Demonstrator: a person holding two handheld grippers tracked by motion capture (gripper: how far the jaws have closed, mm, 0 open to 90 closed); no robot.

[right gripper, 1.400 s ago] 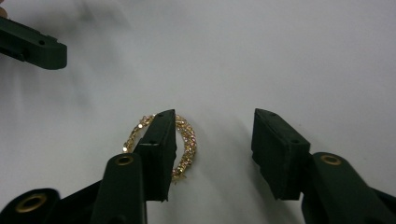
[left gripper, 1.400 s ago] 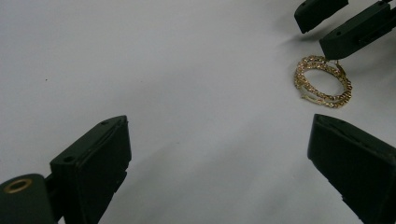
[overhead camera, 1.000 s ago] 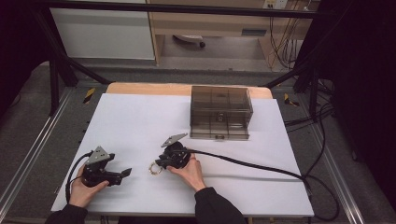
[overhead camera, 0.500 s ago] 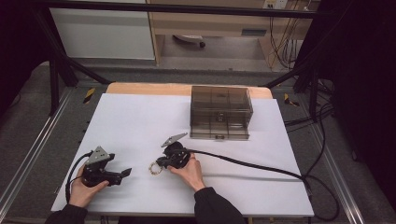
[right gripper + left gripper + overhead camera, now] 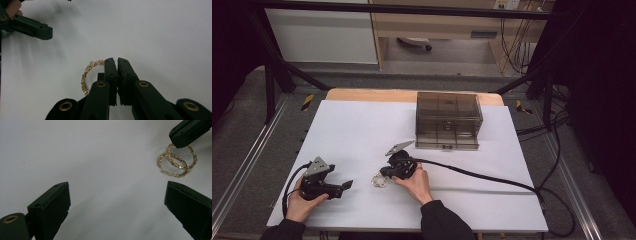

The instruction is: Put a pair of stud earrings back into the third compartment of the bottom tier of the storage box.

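Observation:
Two gold hoop earrings [image 5: 175, 162] lie overlapping on the white table [image 5: 362, 125], near its front middle [image 5: 378, 181]. My right gripper [image 5: 117, 60] is shut, and the rim of one hoop [image 5: 85, 77] runs in between its pads at the tip. From the left gripper view, that gripper's black jaw [image 5: 187, 131] covers the top of the hoops. My left gripper [image 5: 116, 186] rests on the table to the left of the earrings [image 5: 346, 185]. It is open with nothing between its jaws, pointing toward the hoops from a short distance.
A smoky transparent drawer box [image 5: 447, 120] stands at the back right of the table. The right gripper's black cable [image 5: 482, 175] trails across the table to the right edge. A strip of bare wood [image 5: 362, 95] shows along the far edge.

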